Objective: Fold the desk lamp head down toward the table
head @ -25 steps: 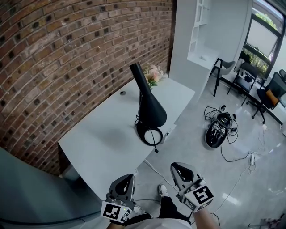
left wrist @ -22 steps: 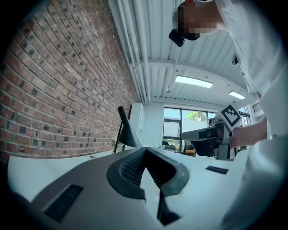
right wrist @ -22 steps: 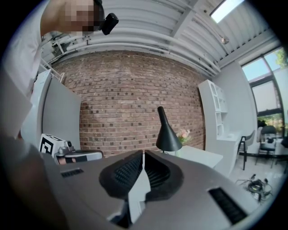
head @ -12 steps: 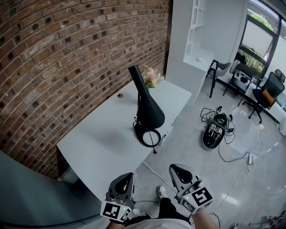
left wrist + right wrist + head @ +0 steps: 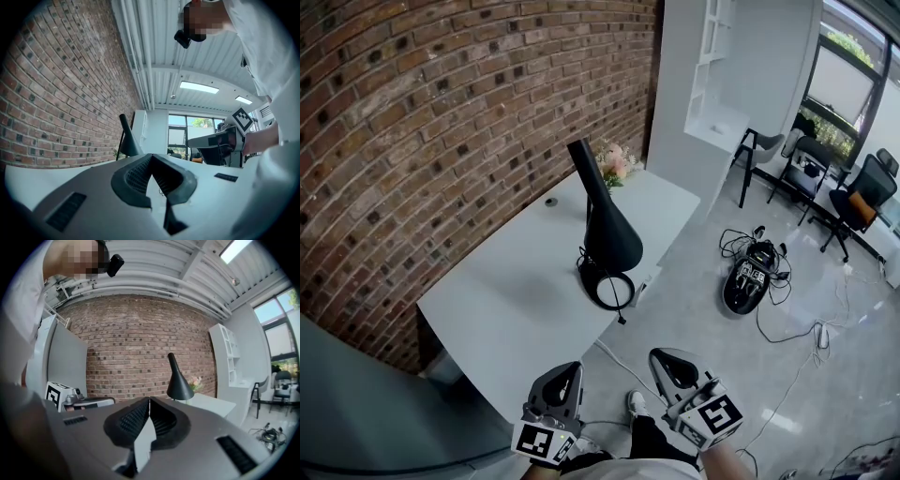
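I see a white shelf unit (image 5: 713,70) against the brick wall (image 5: 441,112). Pink flowers (image 5: 614,161) sit just left of the shelf unit, black chairs (image 5: 855,199) stand to its right by the window (image 5: 853,80), and in front of it a black device (image 5: 749,281) lies on the grey floor (image 5: 694,272) among loose cables (image 5: 789,334).

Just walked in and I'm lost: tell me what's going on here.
A person stands at the near end of a white table with a gripper in each hand. The left gripper and right gripper are both shut and empty, held low near the body, well short of the black desk lamp. The lamp stands on the table with its head raised; neither gripper touches it.
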### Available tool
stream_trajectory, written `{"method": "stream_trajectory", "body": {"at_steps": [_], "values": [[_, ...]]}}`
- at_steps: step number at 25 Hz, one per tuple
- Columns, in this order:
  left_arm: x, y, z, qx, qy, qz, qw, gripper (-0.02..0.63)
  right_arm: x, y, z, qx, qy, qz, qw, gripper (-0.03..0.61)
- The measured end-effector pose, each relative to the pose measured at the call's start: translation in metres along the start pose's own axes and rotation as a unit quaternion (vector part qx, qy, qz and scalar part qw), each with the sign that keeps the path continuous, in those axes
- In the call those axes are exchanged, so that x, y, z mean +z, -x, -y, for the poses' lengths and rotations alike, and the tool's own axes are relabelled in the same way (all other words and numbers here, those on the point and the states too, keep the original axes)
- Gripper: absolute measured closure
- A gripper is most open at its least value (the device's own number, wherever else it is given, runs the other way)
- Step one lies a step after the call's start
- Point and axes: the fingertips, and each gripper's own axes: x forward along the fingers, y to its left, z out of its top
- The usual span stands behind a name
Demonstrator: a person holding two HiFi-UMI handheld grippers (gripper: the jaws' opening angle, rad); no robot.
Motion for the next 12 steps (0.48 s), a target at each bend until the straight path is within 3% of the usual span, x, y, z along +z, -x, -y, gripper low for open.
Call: {"method": "stream_trajectory", "body": {"at_steps": [12], "values": [[0.0037, -0.0015, 0.0046, 0.01, -0.004, -0.003, 0.9999, 0.606, 0.0021, -0.0008, -0.0022, 0.026, -0.008, 0.0, 1.0, 0.56]]}}
